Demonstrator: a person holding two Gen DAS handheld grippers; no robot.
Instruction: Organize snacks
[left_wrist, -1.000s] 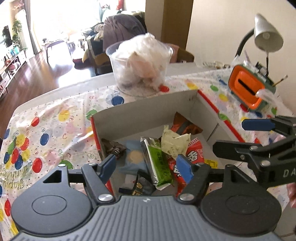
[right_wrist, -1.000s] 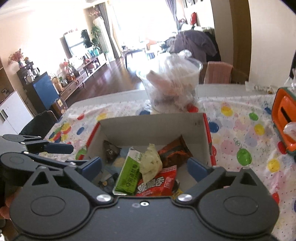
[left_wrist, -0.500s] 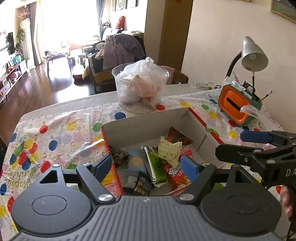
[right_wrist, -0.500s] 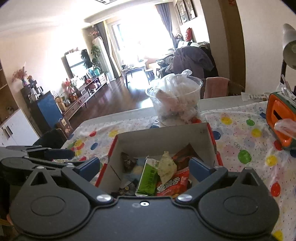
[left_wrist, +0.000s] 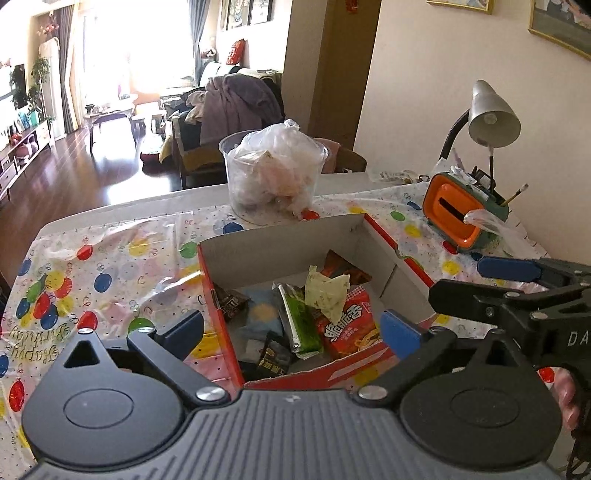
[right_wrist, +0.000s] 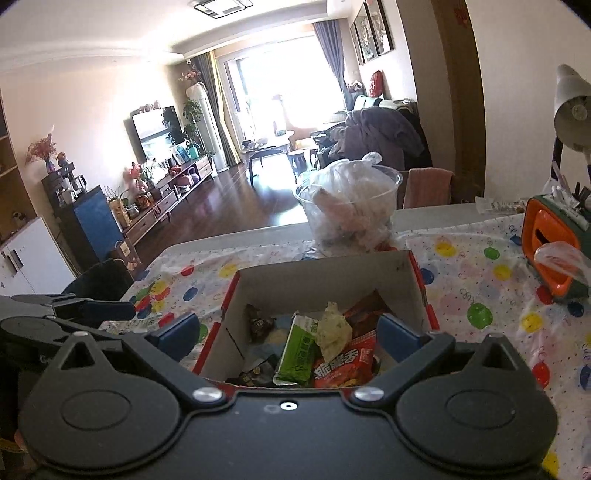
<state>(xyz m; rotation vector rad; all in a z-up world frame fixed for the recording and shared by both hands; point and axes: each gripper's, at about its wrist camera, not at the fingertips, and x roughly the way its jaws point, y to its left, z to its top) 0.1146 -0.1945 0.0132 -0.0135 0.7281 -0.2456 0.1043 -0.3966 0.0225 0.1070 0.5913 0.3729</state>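
The cardboard box (left_wrist: 280, 243) of snacks (left_wrist: 343, 325) lies just beyond the left claw (left_wrist: 291, 328), whose jaws have just been opening, empty; the right claw (right_wrist: 288, 332) also gapes empty.

Bright daylight blows out the far window (right_wrist: 269, 107); sharp focus, fisheye-bent edges, dark corners.

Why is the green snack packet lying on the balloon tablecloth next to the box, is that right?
Not quite. The green snack packet lies inside the cardboard box, among the other snacks, not on the balloon tablecloth. The left wrist view shows it, and the right wrist view agrees.
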